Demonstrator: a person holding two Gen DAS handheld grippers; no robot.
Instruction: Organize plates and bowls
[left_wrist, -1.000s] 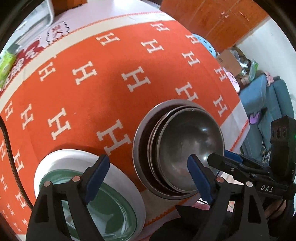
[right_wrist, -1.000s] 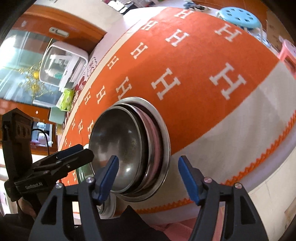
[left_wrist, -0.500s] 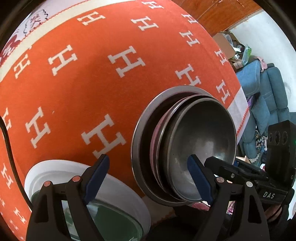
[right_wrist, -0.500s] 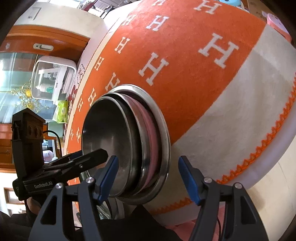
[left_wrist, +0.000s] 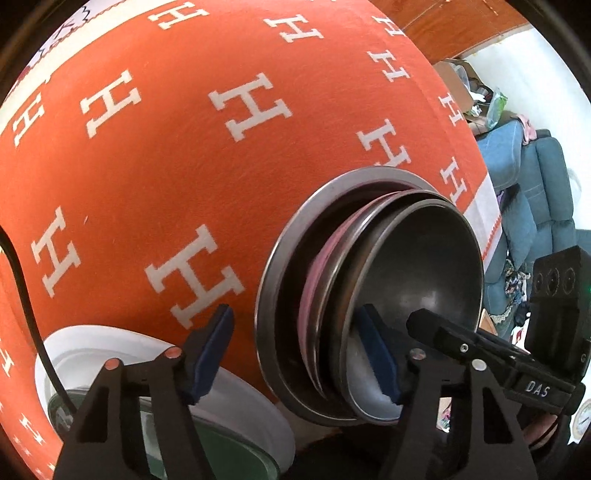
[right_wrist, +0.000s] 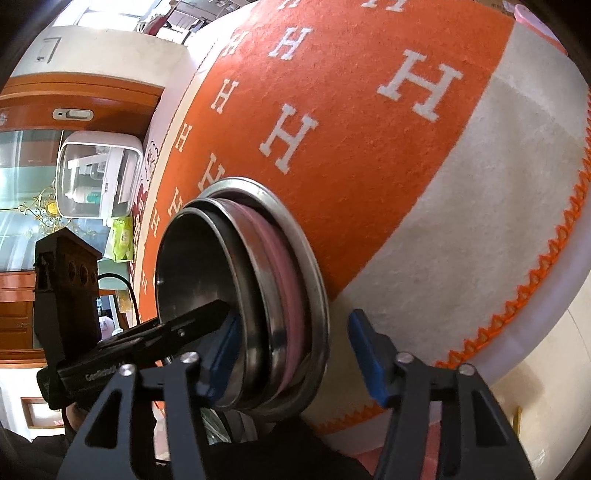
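Stacked metal bowls (left_wrist: 413, 266) between both closing tools (left_wrist: 301, 354), (right_wrist: 291, 356).

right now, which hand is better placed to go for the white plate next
Left, probably. The white plate lies just below the left gripper, beside the metal stack. The right gripper sits on the stack's other side. Both grippers' jaws are closing astride the stack's near rim, so either must back off first.

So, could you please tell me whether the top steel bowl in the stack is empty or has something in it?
Empty. The top bowl shows only bare dark metal inside in both views, apart from the tips of both tongs reaching over its rim.
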